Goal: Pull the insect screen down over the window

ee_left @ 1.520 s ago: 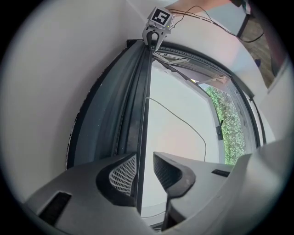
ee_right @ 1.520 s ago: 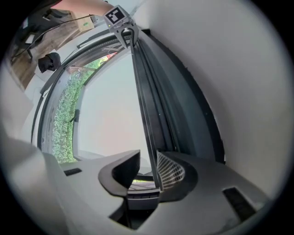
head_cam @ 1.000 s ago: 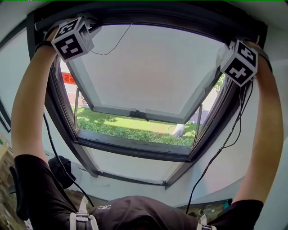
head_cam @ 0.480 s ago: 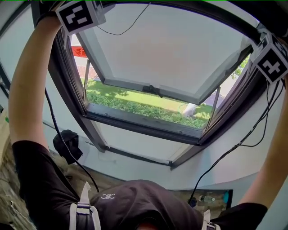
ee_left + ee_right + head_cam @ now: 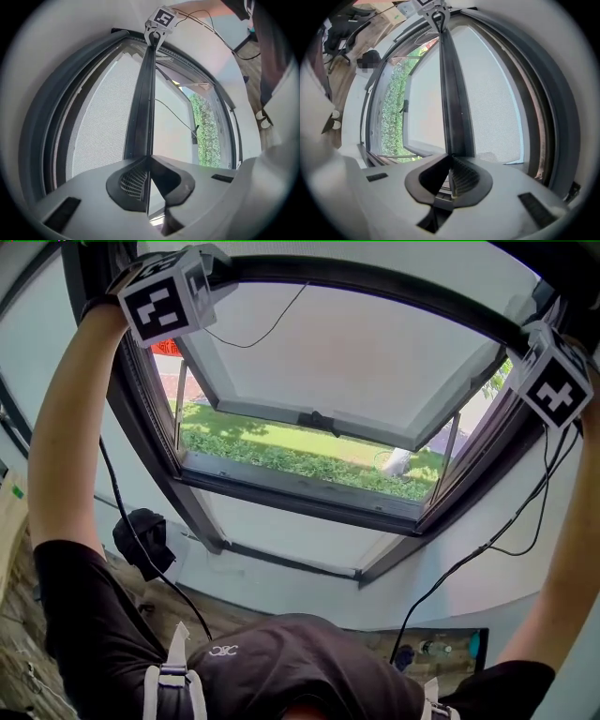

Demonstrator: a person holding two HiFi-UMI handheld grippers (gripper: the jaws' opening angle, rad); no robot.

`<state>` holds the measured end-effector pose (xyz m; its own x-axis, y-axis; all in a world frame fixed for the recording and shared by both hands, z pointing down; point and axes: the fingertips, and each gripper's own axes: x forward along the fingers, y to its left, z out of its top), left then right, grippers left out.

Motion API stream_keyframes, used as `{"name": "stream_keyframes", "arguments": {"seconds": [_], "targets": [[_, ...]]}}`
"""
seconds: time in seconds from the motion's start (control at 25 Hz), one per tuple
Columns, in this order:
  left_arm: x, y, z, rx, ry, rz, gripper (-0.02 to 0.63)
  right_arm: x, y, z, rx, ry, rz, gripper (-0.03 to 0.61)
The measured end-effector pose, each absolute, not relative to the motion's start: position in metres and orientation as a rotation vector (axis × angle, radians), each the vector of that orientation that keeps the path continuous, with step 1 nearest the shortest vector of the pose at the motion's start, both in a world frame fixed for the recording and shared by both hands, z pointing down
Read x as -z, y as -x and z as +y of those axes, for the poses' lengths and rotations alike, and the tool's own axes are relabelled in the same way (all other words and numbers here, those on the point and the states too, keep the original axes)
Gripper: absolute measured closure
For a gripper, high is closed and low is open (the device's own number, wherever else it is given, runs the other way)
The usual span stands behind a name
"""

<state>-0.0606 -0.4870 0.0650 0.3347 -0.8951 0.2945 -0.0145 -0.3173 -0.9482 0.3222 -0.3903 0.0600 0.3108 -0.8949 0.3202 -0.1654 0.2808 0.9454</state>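
Overhead, arms (image 5: 66, 427) upstretched, left tongs (image 5: 149, 157) and right tongs (image 5: 451, 157) tight on screen bar (image 5: 375, 281).

A dark-framed window (image 5: 150, 456) is set in the pale wall (image 5: 309, 596) and spans from the left tool (image 5: 149, 161) to the right tool (image 5: 451, 161). Below both tools its sash (image 5: 356, 362) tilts outward, the pane white and opaque, with a dark handle (image 5: 319, 420) on the lower rail. Beneath the sash lie a sunlit lawn (image 5: 272, 439) and a green hedge (image 5: 309, 470). Just under the left tool a red sign (image 5: 167, 347) shows outside. Far below that tool is wooden floor (image 5: 14, 652). Bright daylight comes in.
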Motion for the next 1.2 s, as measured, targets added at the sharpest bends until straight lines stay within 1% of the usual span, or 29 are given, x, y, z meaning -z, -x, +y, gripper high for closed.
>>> {"name": "stream_keyframes", "arguments": {"seconds": [0.32, 0.68, 0.88, 1.2], "targets": [[-0.117, 0.063, -0.491, 1.236, 1.566, 0.781, 0.595, -0.1, -0.326, -0.389, 0.584, -1.181, -1.164, 0.551], [-0.204, 0.061, -0.486, 1.249, 1.693, 0.685, 0.595, -0.188, -0.326, -0.384, 0.46, -1.133, -1.205, 0.548], [-0.251, 0.063, -0.483, 1.305, 1.724, 0.614, 0.595, -0.234, -0.324, -0.382, 0.39, -1.082, -1.216, 0.548], [-0.291, 0.063, -0.484, 1.309, 1.783, 0.584, 0.595, -0.279, -0.324, -0.385, 0.359, -1.085, -1.234, 0.546]]}}
